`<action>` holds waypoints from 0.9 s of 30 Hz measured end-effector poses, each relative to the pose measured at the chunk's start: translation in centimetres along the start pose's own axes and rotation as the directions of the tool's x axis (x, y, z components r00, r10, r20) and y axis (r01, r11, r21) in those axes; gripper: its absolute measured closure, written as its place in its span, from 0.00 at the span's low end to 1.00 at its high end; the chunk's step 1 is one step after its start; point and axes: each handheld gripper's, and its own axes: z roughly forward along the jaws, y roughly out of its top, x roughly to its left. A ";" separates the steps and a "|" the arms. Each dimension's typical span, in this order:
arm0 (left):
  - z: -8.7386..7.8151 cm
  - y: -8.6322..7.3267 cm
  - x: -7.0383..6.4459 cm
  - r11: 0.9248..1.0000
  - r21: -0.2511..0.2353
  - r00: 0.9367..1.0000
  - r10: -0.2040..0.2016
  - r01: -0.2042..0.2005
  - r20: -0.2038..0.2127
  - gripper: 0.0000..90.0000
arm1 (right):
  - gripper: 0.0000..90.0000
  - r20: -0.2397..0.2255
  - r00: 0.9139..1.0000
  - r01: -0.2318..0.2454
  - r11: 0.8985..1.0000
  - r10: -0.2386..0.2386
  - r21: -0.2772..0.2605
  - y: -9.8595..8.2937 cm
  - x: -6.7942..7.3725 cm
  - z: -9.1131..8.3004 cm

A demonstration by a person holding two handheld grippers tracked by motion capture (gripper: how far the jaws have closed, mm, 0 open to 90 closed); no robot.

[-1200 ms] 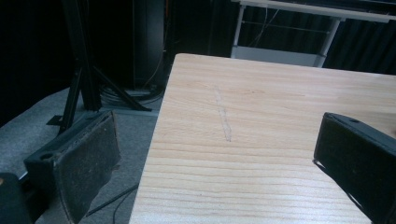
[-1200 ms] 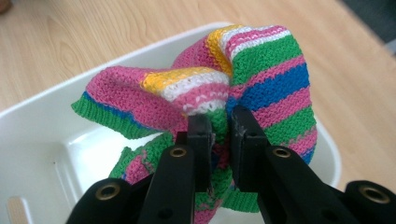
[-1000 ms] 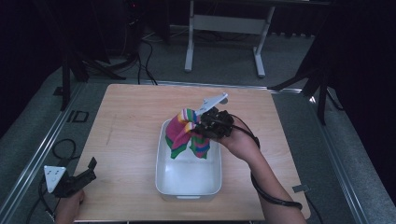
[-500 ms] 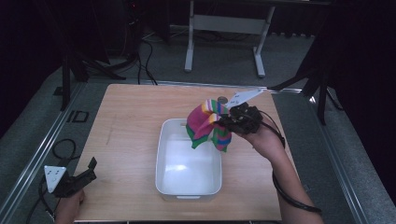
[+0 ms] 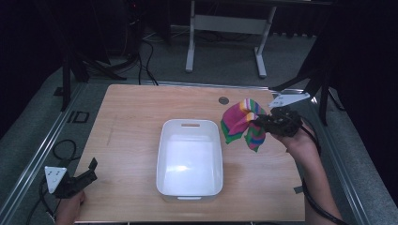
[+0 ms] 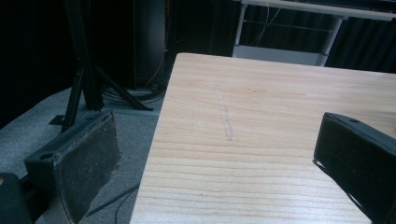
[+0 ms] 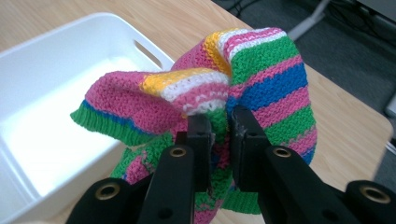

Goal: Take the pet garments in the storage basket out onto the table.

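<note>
A striped knitted cloth [image 5: 241, 123] in pink, green, blue and yellow hangs above the table, just right of the white bin [image 5: 189, 159]. My right gripper [image 5: 263, 123] is shut on the striped cloth [image 7: 261, 88], its jaws pinching a fold near the middle. The white bin [image 7: 42, 116] holds nothing that I can see and sits mid-table. At the table's near left corner my left gripper [image 5: 89, 169] rests low and open. Its two fingers [image 6: 77, 163] stand wide apart, one past the table's left edge, with bare wood between them.
The wooden table [image 5: 136, 122] has a small round grommet [image 5: 224, 100] near its far edge. A metal stand [image 5: 225, 28] and cables lie on the floor behind. Grey carpet and rails border both sides of the table.
My right gripper has lifted the striped cloth out of the bin and carried it to the right, past the bin's rim. The left gripper has stayed put.
</note>
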 end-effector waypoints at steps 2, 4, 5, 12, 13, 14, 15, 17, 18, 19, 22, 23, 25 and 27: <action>0.0 0.0 0.0 1.000 -0.001 1.000 0.000 0.000 -0.001 0.01 | 0.88 0.009 1.000 -0.019 1.000 0.019 0.001 -0.8 -0.6 -0.1; 0.0 0.0 0.0 1.000 -0.001 1.000 0.000 0.000 -0.001 0.01 | 0.88 0.018 1.000 -0.026 1.000 0.026 0.012 -1.5 -1.0 0.0; 0.0 0.0 0.0 1.000 -0.001 1.000 -0.002 0.002 -0.001 0.01 | 0.88 0.017 0.999 -0.036 0.999 0.035 0.012 -1.9 -1.2 0.1; 0.0 0.0 0.0 1.000 -0.003 1.000 -0.005 0.005 0.002 0.01 | 0.88 0.025 0.997 -0.080 0.996 0.079 0.045 -4.6 -2.2 1.6; 0.0 0.0 0.0 1.000 -0.003 1.000 -0.004 0.004 0.002 0.01 | 0.88 0.022 0.996 -0.083 0.996 0.082 0.044 -5.1 -2.3 1.9; 0.0 0.0 0.0 1.000 -0.003 1.000 -0.004 0.004 0.002 0.01 | 0.88 0.016 0.996 -0.088 0.995 0.087 0.047 -5.5 -2.3 2.3; 0.0 0.0 0.0 1.000 -0.003 1.000 -0.004 0.004 0.002 0.01 | 0.88 0.014 0.996 -0.090 0.994 0.089 0.054 -5.9 -2.4 2.7; 0.0 0.0 0.0 1.000 -0.001 1.000 -0.001 0.001 0.002 0.01 | 0.88 0.008 0.995 -0.096 0.994 0.096 0.057 -6.6 -2.5 3.5; 0.0 0.0 0.0 1.000 -0.001 1.000 -0.001 0.001 0.002 0.01 | 0.88 0.009 0.995 -0.102 0.993 0.101 0.062 -6.9 -2.6 3.9; 0.0 0.0 0.0 1.000 -0.001 1.000 -0.001 0.001 0.002 0.01 | 0.88 0.011 0.995 -0.104 0.993 0.103 0.063 -7.2 -2.6 4.3; 0.0 0.0 0.0 1.000 -0.002 1.000 -0.003 0.003 0.002 0.01 | 0.88 0.013 0.993 -0.120 0.990 0.119 0.077 -8.0 -2.7 5.6; 0.0 0.0 0.0 1.000 -0.001 1.000 -0.002 0.002 0.003 0.01 | 0.88 0.011 0.992 -0.126 0.988 0.125 0.084 -8.3 -2.8 6.0; 0.0 0.0 0.0 1.000 -0.002 1.000 -0.002 0.002 0.003 0.01 | 0.88 0.005 0.991 -0.133 0.986 0.134 0.095 -8.8 -2.8 6.9; 0.0 0.0 0.0 1.000 -0.002 1.000 -0.001 0.001 0.003 0.01 | 0.88 -0.003 0.991 -0.135 0.985 0.136 0.110 -9.3 -2.7 7.8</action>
